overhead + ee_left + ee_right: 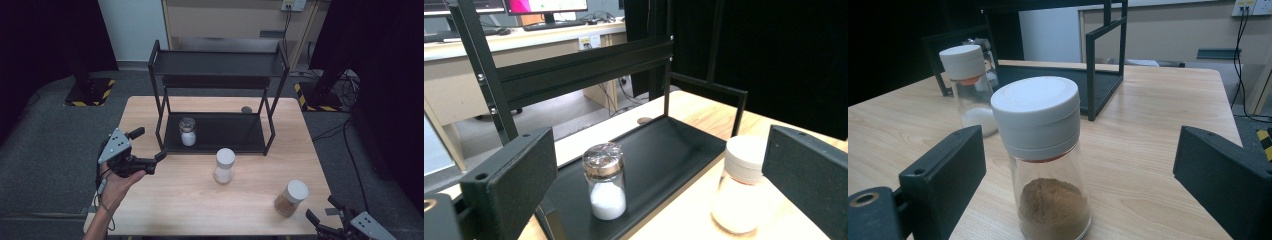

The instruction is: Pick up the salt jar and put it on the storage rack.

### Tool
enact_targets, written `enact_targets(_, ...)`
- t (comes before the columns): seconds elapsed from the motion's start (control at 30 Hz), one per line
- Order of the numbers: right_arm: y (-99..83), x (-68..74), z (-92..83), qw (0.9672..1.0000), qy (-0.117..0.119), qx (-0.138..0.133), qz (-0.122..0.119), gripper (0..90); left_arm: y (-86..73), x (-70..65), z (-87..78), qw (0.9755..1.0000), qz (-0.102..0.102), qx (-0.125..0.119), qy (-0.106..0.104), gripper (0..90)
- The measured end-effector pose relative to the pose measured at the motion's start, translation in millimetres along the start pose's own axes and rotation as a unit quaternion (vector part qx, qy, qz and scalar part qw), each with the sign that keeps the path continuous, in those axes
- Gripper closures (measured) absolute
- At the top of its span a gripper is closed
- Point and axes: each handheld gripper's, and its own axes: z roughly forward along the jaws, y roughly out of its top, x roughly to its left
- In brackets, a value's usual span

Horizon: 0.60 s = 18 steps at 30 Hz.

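Observation:
A black two-tier rack (272,132) stands at the back of the wooden table (175,200). On its lower shelf (674,145) sits a small glass shaker (188,132) (605,180) with a silver lid and white powder. A white-lidded jar of white powder (224,166) (741,185) (968,85) stands on the table in front of the rack. My left gripper (148,144) (661,165), held in a hand, hovers open at the table's left, pointing towards the shaker. My right gripper (322,210) (1078,165) is open, and its jaws flank a white-lidded jar of brown powder (291,198) (1048,160) without touching it.
A small dark round object (246,109) (643,120) lies on the table behind the rack. The rack's upper shelf (217,63) is bare. Dark curtains and cables surround the table, and a desk with monitors (544,6) stands beyond.

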Motion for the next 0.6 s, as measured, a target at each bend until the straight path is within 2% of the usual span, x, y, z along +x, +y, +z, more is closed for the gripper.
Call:
enact_targets(0.17,0.1,0.2,0.0,1.0000,0.001,0.000,0.000,7.1,-10.0,-4.2,-13.1,1.0000,-0.002,-0.006,0.002,0.0)
enact_targets(0.6,0.4,0.3,0.7,1.0000,0.003,0.001,-0.004,7.1,-46.2,-18.2,-52.3,0.9996,-0.009,-0.014,0.024,0.0)
